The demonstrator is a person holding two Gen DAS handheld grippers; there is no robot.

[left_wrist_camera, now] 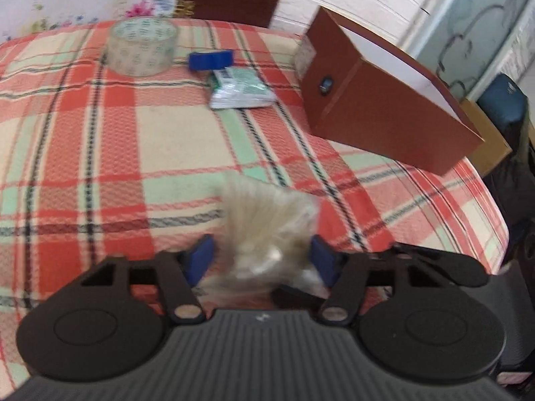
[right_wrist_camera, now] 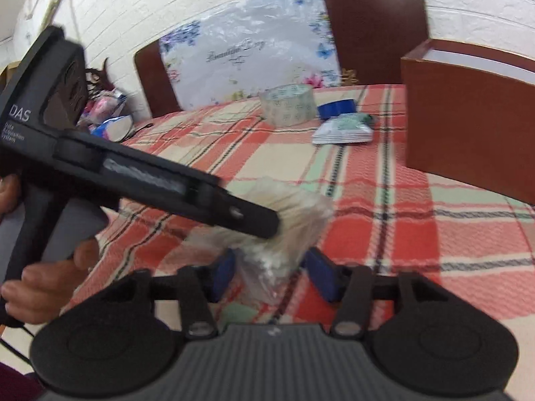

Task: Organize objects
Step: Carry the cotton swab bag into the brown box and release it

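Note:
A clear plastic bag of pale thin sticks (left_wrist_camera: 267,224) lies between the blue pads of my left gripper (left_wrist_camera: 264,257), whose jaws stand wide with the bag loose between them. The same bag (right_wrist_camera: 287,220) sits between the fingers of my right gripper (right_wrist_camera: 271,267), also wide apart. The left gripper's black body (right_wrist_camera: 133,173) crosses the right wrist view above the bag. A roll of clear tape (left_wrist_camera: 142,46), a blue tape roll (left_wrist_camera: 210,60) and a green-white packet (left_wrist_camera: 240,88) lie farther back. A brown box (left_wrist_camera: 378,100) stands at right.
Everything rests on a red, green and cream checked cloth (left_wrist_camera: 100,140). A dark chair back (right_wrist_camera: 374,30) and a flowered plastic sheet (right_wrist_camera: 247,50) stand behind the table. The table edge (left_wrist_camera: 491,207) drops off at right. Clutter (right_wrist_camera: 107,113) sits at far left.

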